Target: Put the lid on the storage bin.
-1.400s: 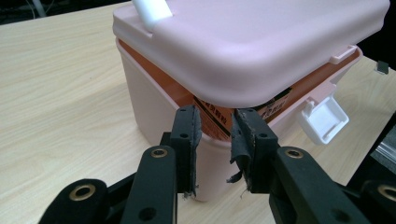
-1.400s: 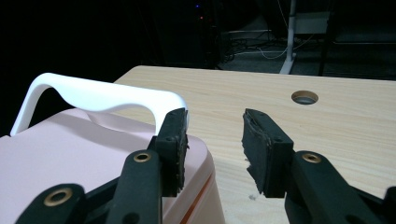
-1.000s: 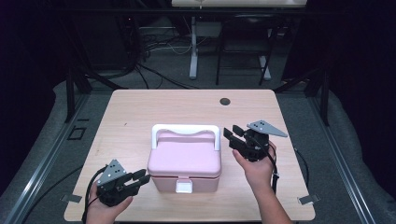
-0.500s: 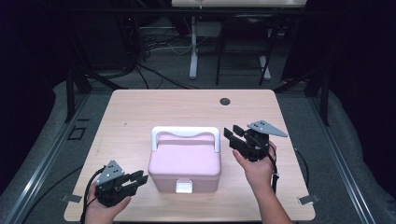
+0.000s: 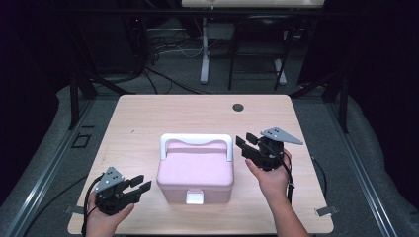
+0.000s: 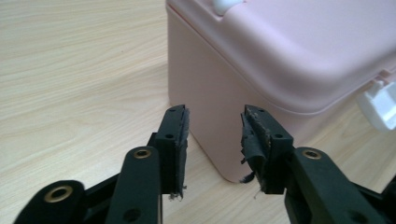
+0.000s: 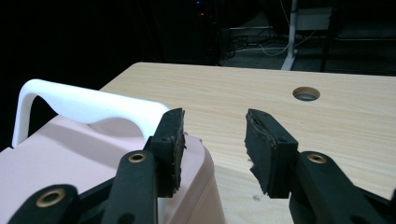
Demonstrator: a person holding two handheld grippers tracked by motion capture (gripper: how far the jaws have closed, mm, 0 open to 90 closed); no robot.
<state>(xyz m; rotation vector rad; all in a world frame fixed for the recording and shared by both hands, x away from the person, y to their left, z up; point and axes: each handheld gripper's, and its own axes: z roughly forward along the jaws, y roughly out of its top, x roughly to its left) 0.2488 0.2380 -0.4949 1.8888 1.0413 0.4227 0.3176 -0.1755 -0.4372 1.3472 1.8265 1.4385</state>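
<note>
Fingers [image 6: 175, 135] of my left gripper [image 5: 140, 186] have just been opening, nothing between them; my right gripper [image 5: 245, 141] gapes empty too. Both flank the pink box [image 5: 195, 170] mid-table [image 5: 148, 113], its white latch [image 5: 193, 198] seemingly shut: nothing done yet.

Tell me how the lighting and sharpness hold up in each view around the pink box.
High view: the table is evenly lit, surroundings dark, the pink box soft but legible. Left gripper view: bright, the box slightly blurred, the left gripper crisp. Right gripper view: black background, the white handle glowing, the right gripper sharp.
</note>
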